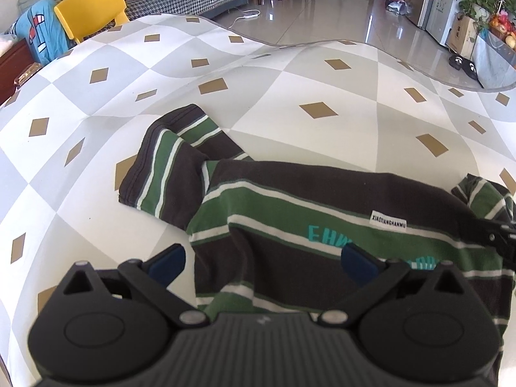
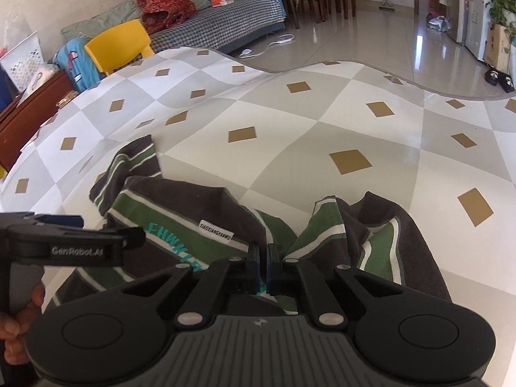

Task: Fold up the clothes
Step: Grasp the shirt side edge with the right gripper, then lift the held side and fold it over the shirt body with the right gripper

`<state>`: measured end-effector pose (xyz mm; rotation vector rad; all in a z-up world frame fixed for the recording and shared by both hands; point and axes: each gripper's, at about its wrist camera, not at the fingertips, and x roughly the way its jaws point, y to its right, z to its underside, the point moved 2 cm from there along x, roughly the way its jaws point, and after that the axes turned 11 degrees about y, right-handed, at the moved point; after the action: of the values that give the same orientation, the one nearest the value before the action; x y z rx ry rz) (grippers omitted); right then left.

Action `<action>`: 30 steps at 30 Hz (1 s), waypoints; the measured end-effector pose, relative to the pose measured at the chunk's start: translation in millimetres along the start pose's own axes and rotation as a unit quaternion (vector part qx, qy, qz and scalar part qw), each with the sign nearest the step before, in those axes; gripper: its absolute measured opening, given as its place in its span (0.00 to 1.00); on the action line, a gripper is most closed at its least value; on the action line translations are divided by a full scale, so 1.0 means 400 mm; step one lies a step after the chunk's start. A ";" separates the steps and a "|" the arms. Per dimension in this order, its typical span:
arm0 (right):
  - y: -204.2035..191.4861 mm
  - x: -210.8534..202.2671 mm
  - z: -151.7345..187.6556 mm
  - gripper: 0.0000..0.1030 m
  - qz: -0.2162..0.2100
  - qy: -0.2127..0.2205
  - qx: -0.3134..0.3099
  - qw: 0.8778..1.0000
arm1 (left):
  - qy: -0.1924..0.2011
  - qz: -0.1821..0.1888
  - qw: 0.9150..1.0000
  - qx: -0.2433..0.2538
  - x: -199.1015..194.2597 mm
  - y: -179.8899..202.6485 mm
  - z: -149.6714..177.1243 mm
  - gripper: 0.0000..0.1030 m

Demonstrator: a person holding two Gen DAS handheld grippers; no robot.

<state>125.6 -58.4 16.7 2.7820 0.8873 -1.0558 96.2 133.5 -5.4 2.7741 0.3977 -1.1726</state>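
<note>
A dark brown, green and white striped T-shirt with teal lettering and a small white label lies crumpled on the checked cloth. One sleeve spreads to the left. My left gripper stands open just above the shirt's left part, its blue pads wide apart with cloth below them. In the right wrist view the shirt bunches toward my right gripper, which is shut on a pinch of its fabric. The left gripper shows at that view's left edge, held by a hand.
The cloth, grey and white with tan diamonds, spreads far beyond the shirt. A yellow chair and a sofa with piled clothes stand beyond its far left edge. Glossy floor tiles lie behind.
</note>
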 end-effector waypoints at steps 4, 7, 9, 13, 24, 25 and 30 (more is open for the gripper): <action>-0.058 -0.012 0.036 0.04 -0.034 -0.019 -0.035 0.999 | 0.016 -0.002 1.000 -0.017 -0.012 -0.013 -0.012 1.00; -0.094 -0.016 0.074 0.04 -0.051 -0.040 -0.056 0.996 | 0.027 0.000 0.999 -0.027 -0.019 -0.019 -0.017 1.00; -0.113 -0.015 0.104 0.04 -0.056 -0.057 -0.064 0.995 | 0.036 0.007 0.999 -0.028 -0.024 -0.016 -0.018 1.00; -0.142 -0.005 0.154 0.04 -0.059 -0.081 -0.088 0.991 | 0.056 0.021 0.998 -0.015 -0.031 0.001 -0.015 1.00; -0.103 -0.074 0.092 0.23 -0.065 -0.035 -0.064 0.995 | -0.023 -0.003 1.000 0.009 0.057 0.009 0.070 1.00; -0.095 -0.083 0.083 0.24 -0.063 -0.024 -0.057 0.996 | -0.024 -0.003 1.000 0.009 0.057 0.008 0.070 1.00; -0.067 -0.070 0.073 0.35 -0.022 -0.015 -0.037 0.999 | -0.025 -0.004 1.000 0.007 0.055 0.008 0.072 1.00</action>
<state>77.2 -56.7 16.0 2.6921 0.9687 -1.0444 91.8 129.1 -41.3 2.7506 0.3987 -1.2483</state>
